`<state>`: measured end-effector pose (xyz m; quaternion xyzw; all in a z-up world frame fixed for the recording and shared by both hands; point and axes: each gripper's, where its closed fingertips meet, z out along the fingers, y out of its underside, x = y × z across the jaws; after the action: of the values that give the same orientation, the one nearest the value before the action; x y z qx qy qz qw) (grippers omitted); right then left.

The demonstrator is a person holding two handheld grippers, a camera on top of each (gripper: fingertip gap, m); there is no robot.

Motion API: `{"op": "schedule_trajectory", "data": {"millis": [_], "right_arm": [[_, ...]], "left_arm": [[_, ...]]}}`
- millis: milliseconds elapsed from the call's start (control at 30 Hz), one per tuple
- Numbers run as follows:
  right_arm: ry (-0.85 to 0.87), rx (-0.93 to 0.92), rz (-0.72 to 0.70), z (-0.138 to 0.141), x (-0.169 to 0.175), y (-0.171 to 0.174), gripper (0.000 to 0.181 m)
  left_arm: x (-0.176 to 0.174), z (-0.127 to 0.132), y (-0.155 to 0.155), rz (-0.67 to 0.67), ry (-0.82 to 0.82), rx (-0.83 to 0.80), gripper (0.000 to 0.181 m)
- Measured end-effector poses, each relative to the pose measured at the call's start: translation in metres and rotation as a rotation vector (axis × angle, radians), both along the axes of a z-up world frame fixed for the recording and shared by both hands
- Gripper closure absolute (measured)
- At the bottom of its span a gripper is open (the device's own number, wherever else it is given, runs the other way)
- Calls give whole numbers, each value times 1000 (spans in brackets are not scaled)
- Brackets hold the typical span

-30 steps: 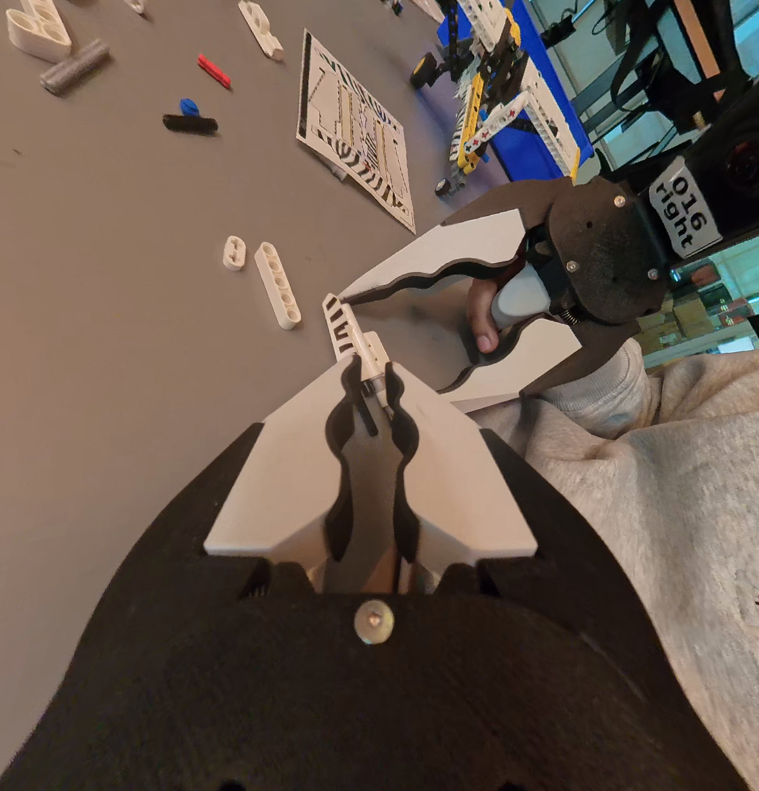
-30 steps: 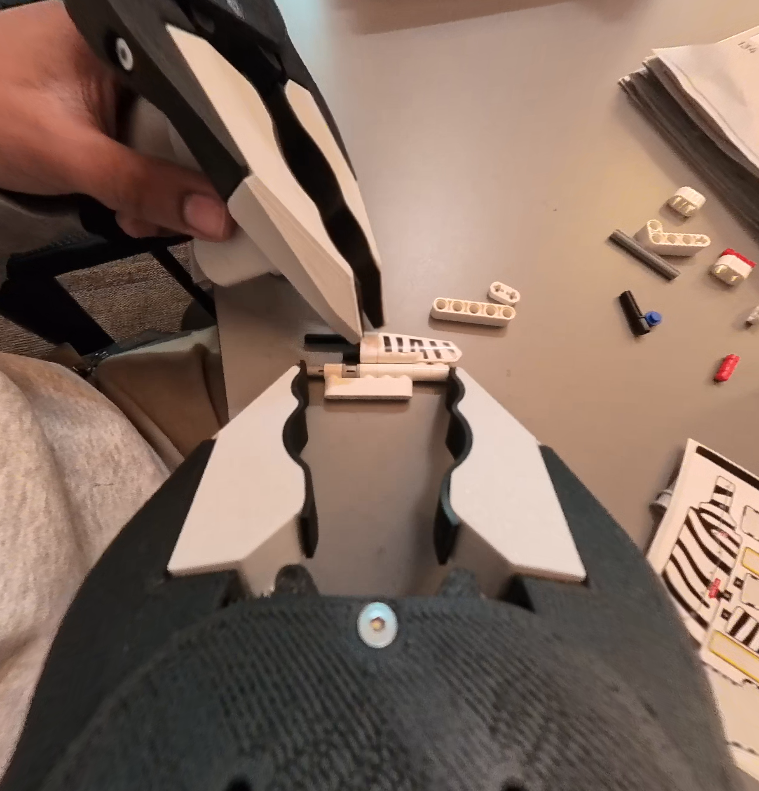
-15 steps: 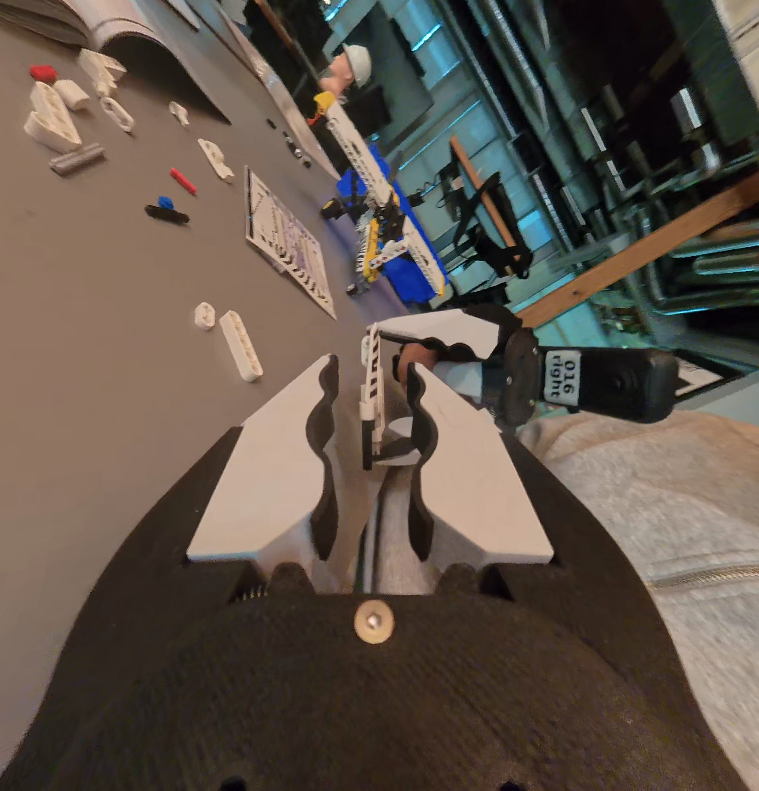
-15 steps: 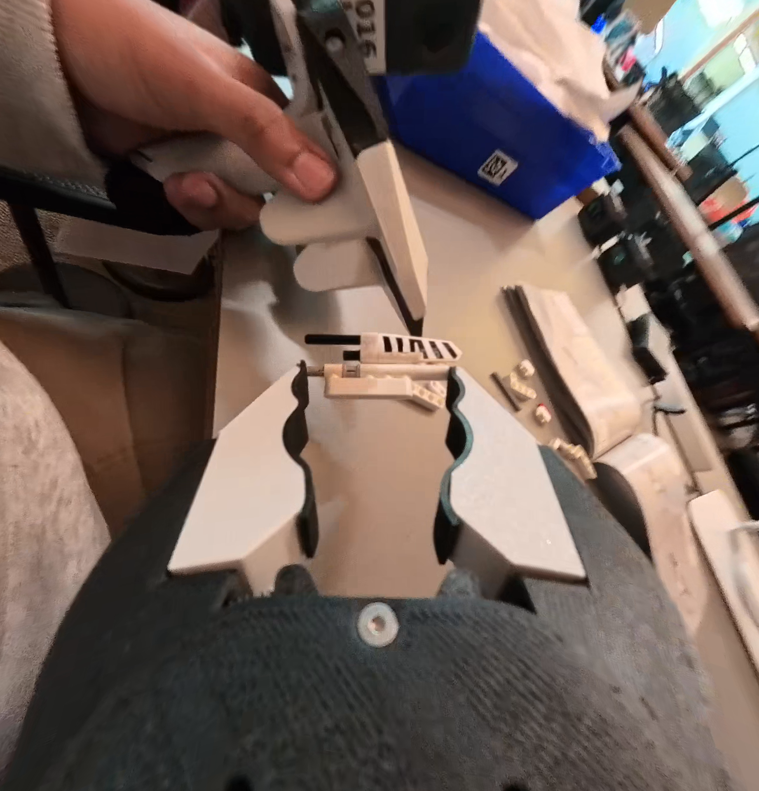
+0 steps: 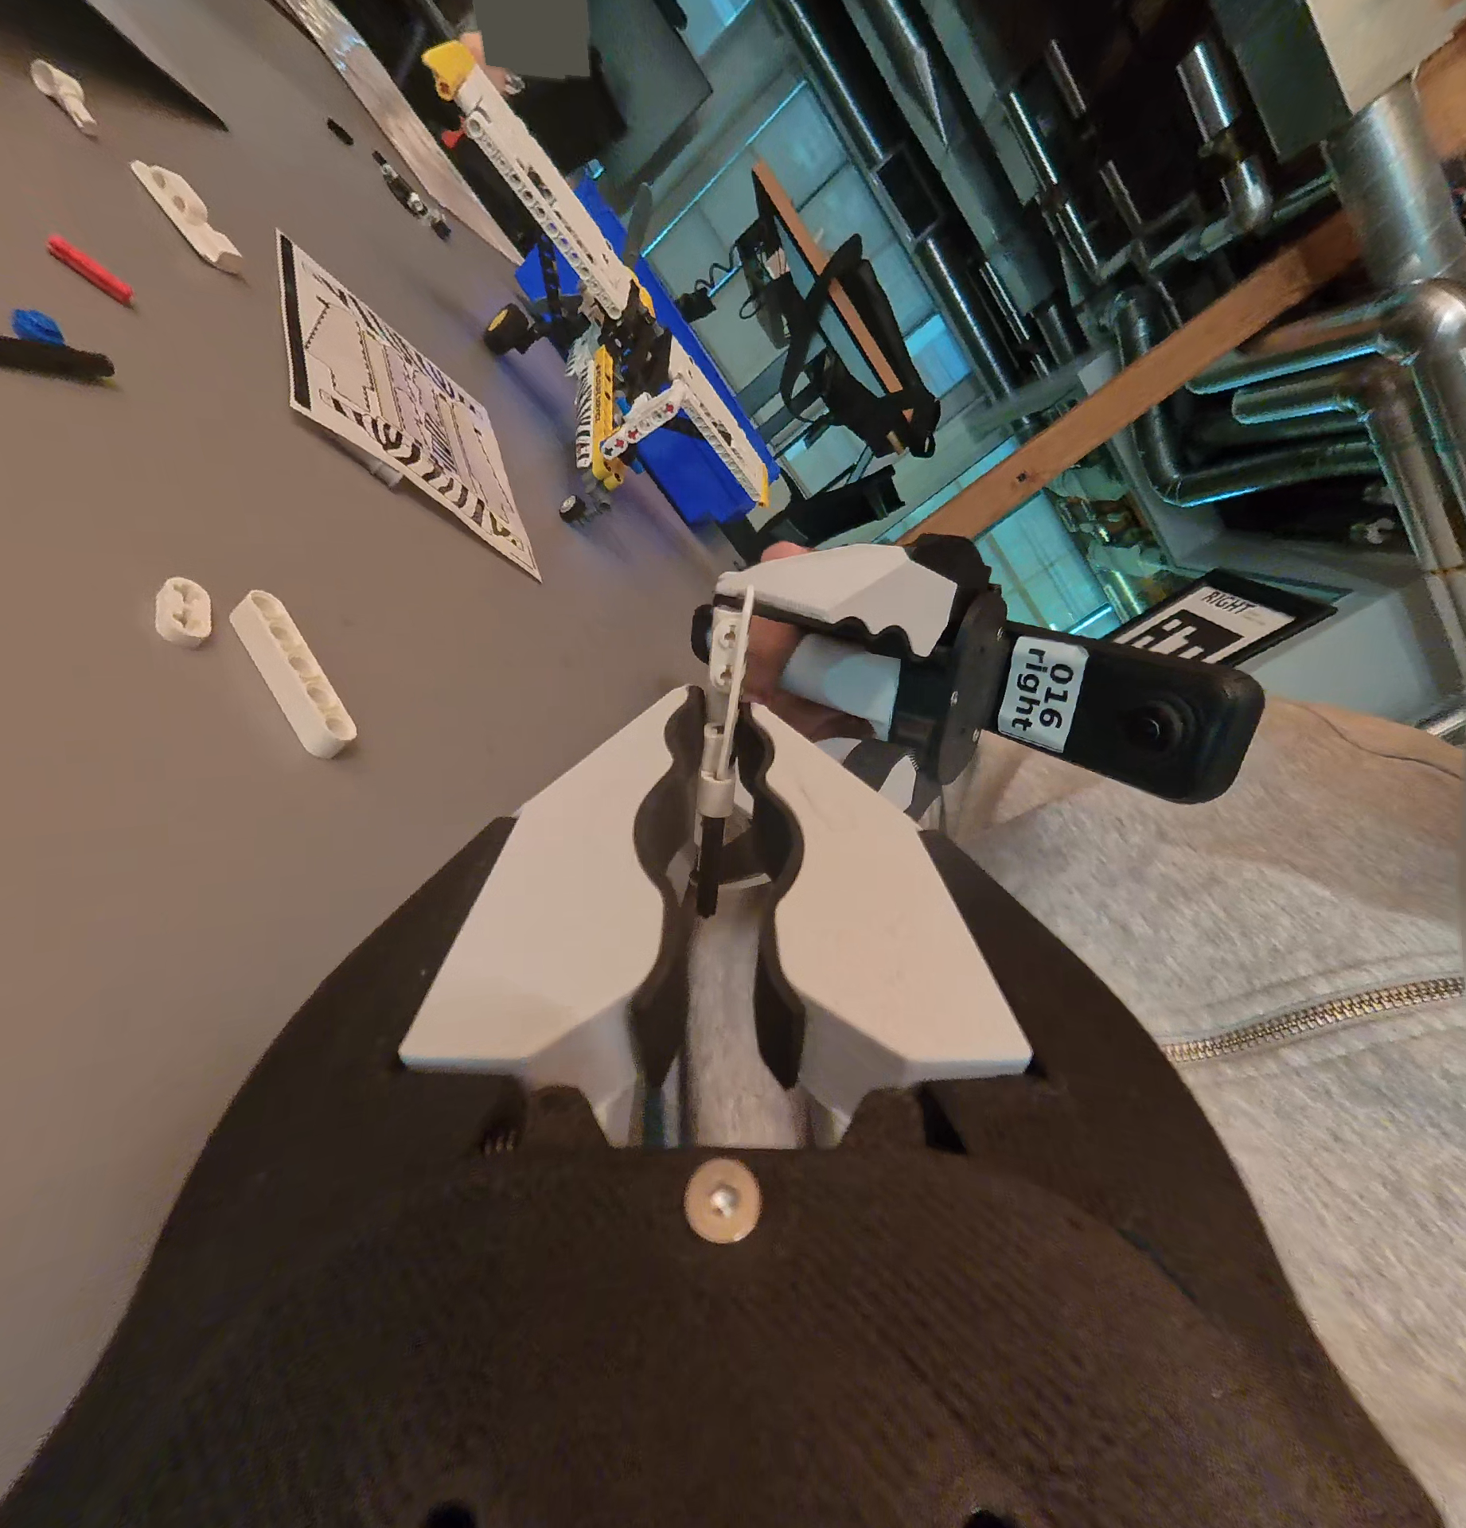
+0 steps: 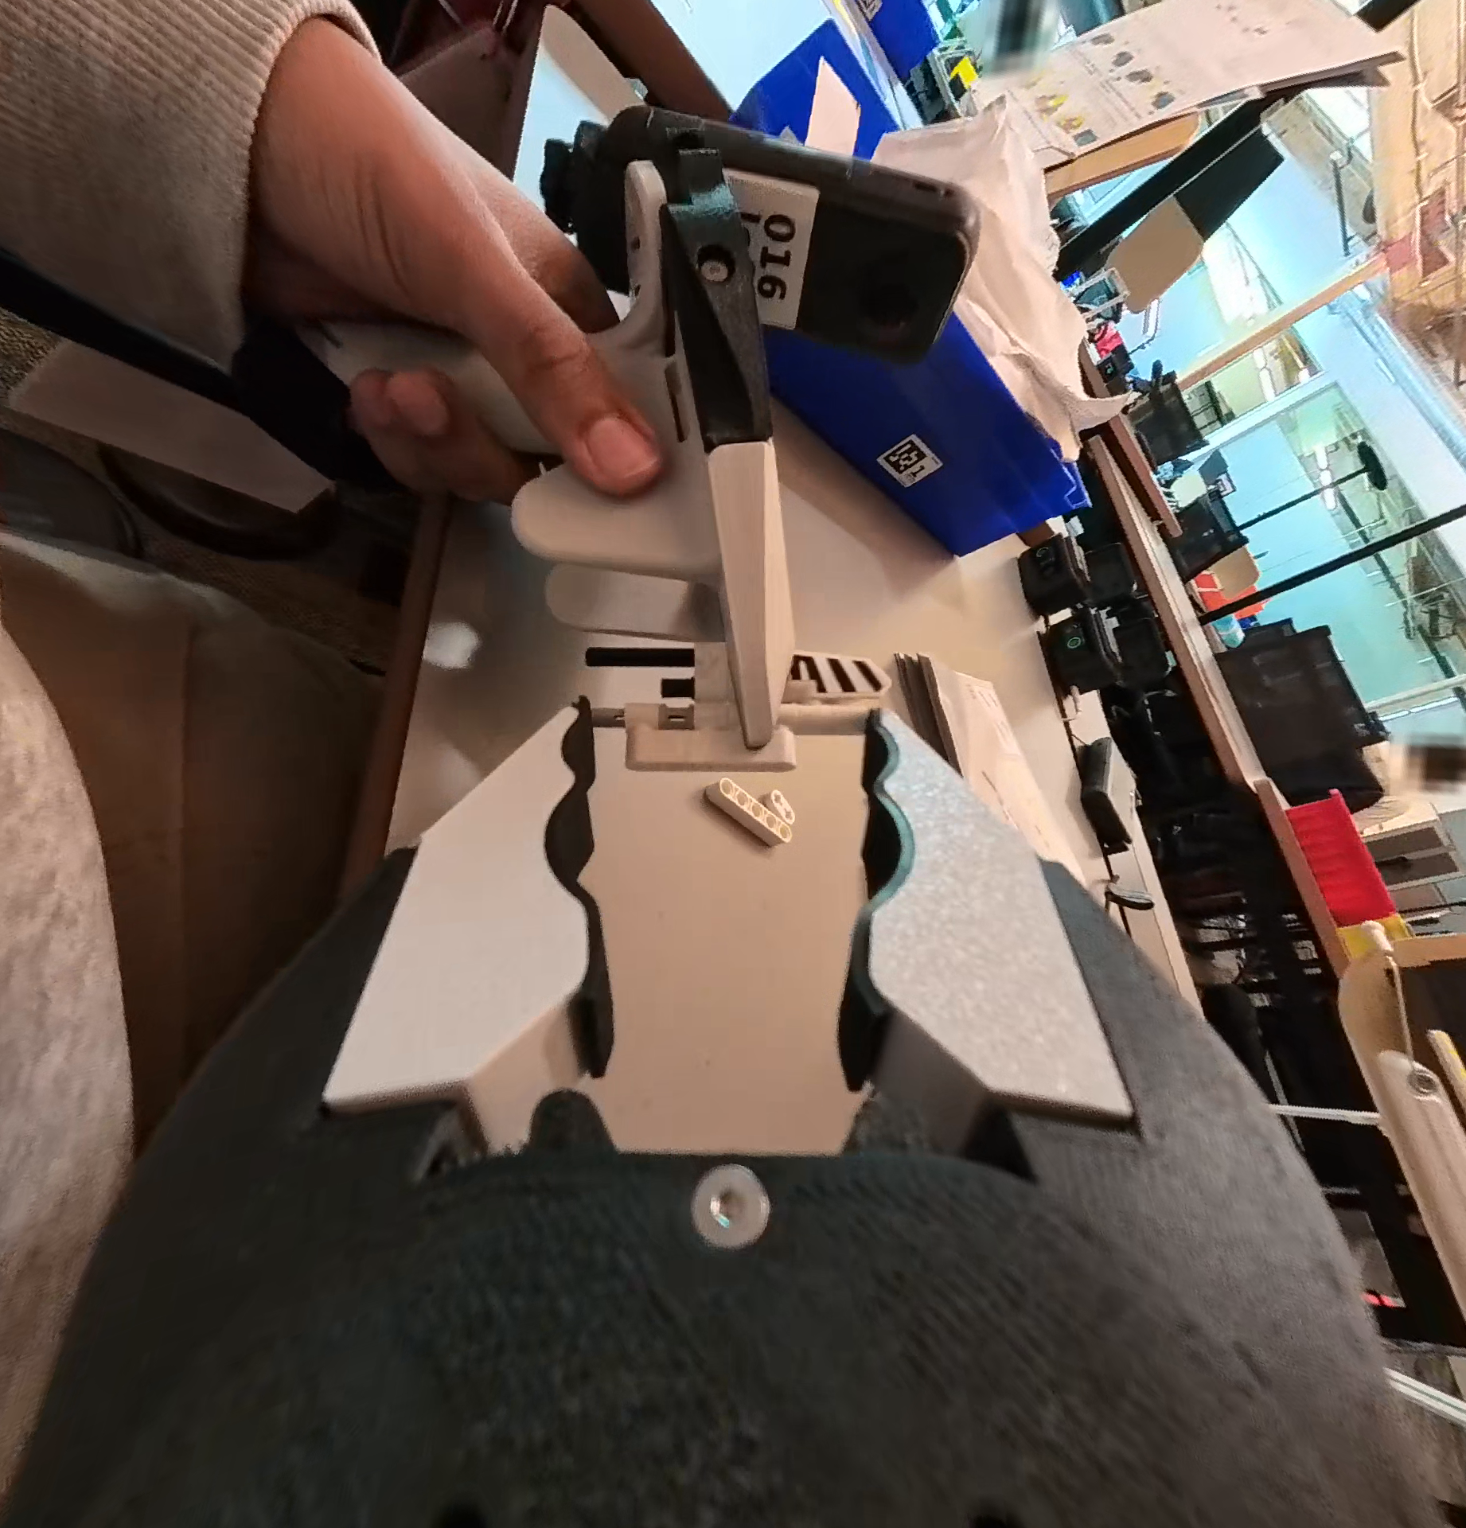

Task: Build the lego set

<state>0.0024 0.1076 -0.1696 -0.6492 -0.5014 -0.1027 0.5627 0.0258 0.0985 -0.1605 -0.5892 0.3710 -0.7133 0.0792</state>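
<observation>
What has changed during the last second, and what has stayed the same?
The left tongs opened, letting go of the small white assembly, then closed on it again. Both tongs carried it up, away from the table. The right tongs kept it between their tips; the loose white beam stayed on the table.

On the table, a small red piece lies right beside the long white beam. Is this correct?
No. In the left wrist view, the small piece right beside the long white beam on the table is white, not red.
</observation>
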Motion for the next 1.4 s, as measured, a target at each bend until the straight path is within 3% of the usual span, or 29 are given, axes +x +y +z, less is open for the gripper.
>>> {"op": "schedule_trajectory", "data": {"millis": [233, 367, 533, 633, 1100, 1267, 1400], "right_arm": [[76, 55, -52, 19, 6, 2, 105], [102, 128, -55, 37, 7, -1, 107], [100, 177, -39, 43, 3, -5, 124], [113, 171, -31, 43, 1, -7, 133], [407, -59, -14, 36, 6, -7, 160], [458, -114, -27, 30, 11, -5, 158], [447, -114, -55, 25, 14, -1, 156]], "left_arm": [[-3, 20, -1, 31, -133, 119, 176], [-9, 42, -8, 77, -258, 299, 176], [-13, 55, -19, 164, -339, 629, 175], [-14, 58, -23, 195, -362, 730, 175], [-11, 52, -4, 242, -318, 581, 175], [-11, 49, 5, 277, -295, 547, 175], [-17, 54, 20, 313, -325, 389, 175]]}}
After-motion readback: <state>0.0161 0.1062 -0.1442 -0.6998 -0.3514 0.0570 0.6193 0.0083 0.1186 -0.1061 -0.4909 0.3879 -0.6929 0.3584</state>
